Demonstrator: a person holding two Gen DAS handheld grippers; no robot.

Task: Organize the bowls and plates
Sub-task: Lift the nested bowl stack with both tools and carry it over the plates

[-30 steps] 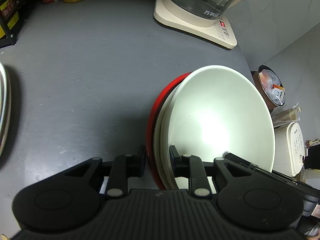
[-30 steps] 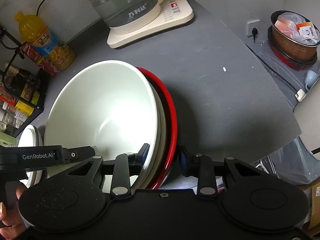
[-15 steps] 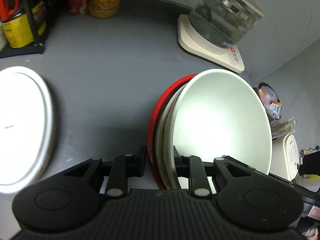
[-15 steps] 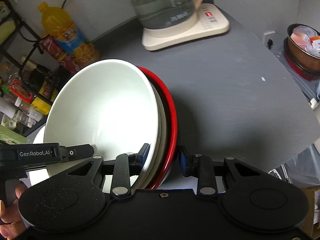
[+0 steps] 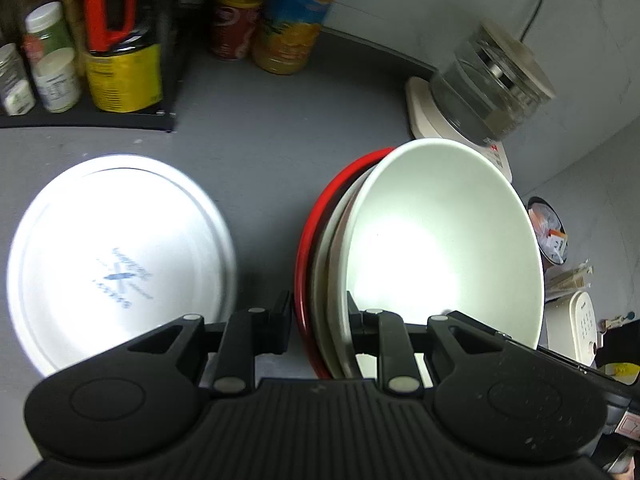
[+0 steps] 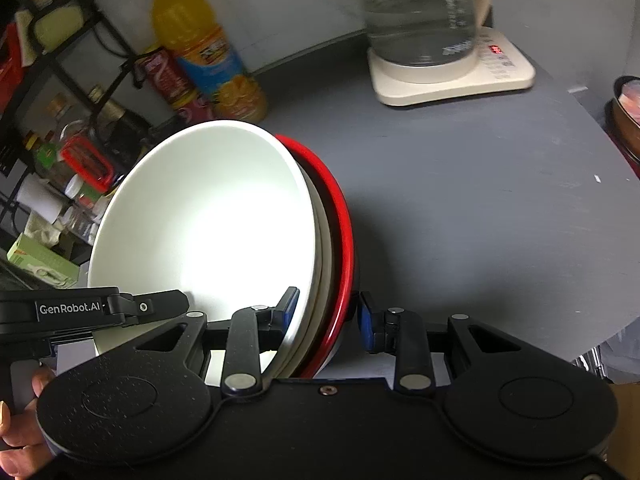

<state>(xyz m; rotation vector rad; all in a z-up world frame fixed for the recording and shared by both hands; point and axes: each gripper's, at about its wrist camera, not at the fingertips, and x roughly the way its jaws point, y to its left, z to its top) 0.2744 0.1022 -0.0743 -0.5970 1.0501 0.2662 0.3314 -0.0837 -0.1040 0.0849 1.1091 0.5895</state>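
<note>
A stack of bowls is held between both grippers above the grey counter: a white bowl [image 5: 440, 248] nested in a second white bowl [image 5: 326, 280] and a red bowl [image 5: 308, 248]. My left gripper [image 5: 318, 314] is shut on the stack's rim on one side. My right gripper [image 6: 326, 314] is shut on the rim on the other side, where the white bowl [image 6: 208, 224] and red bowl [image 6: 344, 232] show. A white plate [image 5: 116, 260] lies flat on the counter to the left of the stack.
A glass kettle on a cream base [image 5: 480, 92] [image 6: 432, 40] stands at the back right. Bottles, cans and jars [image 5: 288, 20] [image 6: 200, 52] line the back beside a black rack [image 5: 88, 120]. A filled brown bowl [image 5: 548, 232] sits off the right edge.
Both grippers have carried the bowl stack leftward; the white plate has come fully into the left wrist view and the bottles and rack are nearer.
</note>
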